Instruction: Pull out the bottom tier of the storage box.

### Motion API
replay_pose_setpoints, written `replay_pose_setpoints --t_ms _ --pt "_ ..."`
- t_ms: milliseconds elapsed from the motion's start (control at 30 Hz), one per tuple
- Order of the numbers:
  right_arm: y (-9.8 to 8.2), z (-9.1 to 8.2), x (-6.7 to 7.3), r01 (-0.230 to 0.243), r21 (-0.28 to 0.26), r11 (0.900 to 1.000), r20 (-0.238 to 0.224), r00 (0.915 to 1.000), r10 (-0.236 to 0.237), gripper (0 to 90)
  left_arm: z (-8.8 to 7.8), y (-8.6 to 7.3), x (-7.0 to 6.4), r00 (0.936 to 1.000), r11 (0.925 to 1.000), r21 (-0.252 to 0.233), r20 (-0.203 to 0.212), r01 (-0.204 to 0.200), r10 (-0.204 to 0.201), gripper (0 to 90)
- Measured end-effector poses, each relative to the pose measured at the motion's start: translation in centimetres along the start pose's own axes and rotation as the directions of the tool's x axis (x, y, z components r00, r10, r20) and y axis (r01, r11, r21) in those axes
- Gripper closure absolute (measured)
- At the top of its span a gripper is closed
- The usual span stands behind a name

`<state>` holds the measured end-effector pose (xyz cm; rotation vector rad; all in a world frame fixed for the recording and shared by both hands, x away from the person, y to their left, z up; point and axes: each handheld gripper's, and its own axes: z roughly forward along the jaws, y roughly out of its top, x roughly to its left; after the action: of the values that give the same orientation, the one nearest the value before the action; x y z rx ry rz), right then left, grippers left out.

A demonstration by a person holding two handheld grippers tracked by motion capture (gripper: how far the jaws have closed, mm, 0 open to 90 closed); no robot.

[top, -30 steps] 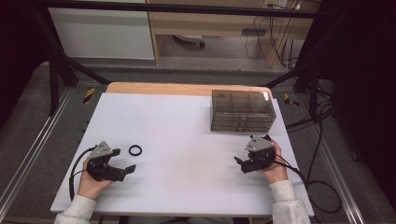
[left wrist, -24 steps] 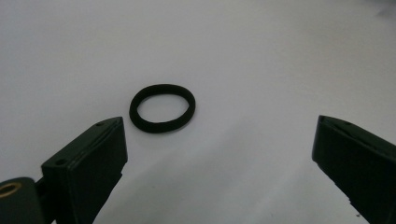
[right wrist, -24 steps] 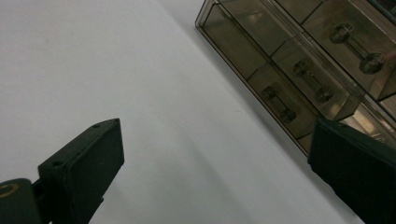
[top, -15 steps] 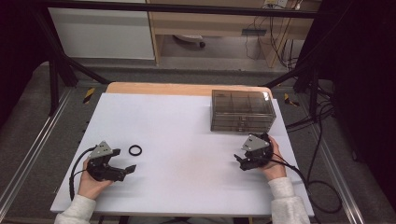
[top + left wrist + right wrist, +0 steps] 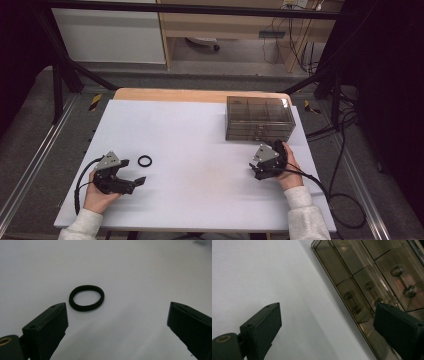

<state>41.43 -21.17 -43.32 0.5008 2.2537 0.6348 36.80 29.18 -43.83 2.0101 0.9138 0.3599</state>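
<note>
I see the small black elastic ring (image 5: pixel 145 160) lying flat on the white bench (image 5: pixel 200 150), toward its left edge and nearer the front edge than the back. My left gripper (image 5: pixel 134 182) sits just in front of the ring, near the front-left corner; its fingers (image 5: pixel 47 325) stand wide apart, with nothing between them and the ring just ahead of the left one. My right gripper (image 5: pixel 256 170) rests toward the right edge, just in front of the smoked transparent plastic drawer box (image 5: pixel 259 117). Its fingers (image 5: pixel 262 322) have just been closing slightly yet remain apart, gripping nothing.
</note>
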Motion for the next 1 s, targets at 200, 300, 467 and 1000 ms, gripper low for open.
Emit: replay_pose_setpoints --t_ms 200,300,467,1000 --pt "0.0 0.5 -0.2 0.030 0.008 1.000 0.032 0.9990 -0.030 13.5 0.1 0.0 0.0 1.0000 1.0000 0.000 0.002 0.001 -0.001 3.3" --pt "0.0 0.7 -0.2 0.061 -0.001 0.998 0.048 0.9970 -0.061 15.5 0.1 0.0 0.0 1.0000 1.0000 0.001 0.002 0.000 0.000 3.3" --pt "0.0 1.1 0.0 0.090 0.001 0.996 0.061 0.9941 -0.090 17.6 0.1 0.0 0.0 1.0000 1.0000 0.001 0.002 0.000 0.000 3.4" --pt "0.2 2.8 0.1 0.166 0.039 0.985 0.110 0.9794 -0.169 24.5 0.1 0.0 0.0 1.0000 1.0000 0.002 -0.001 -0.003 0.003 3.6"
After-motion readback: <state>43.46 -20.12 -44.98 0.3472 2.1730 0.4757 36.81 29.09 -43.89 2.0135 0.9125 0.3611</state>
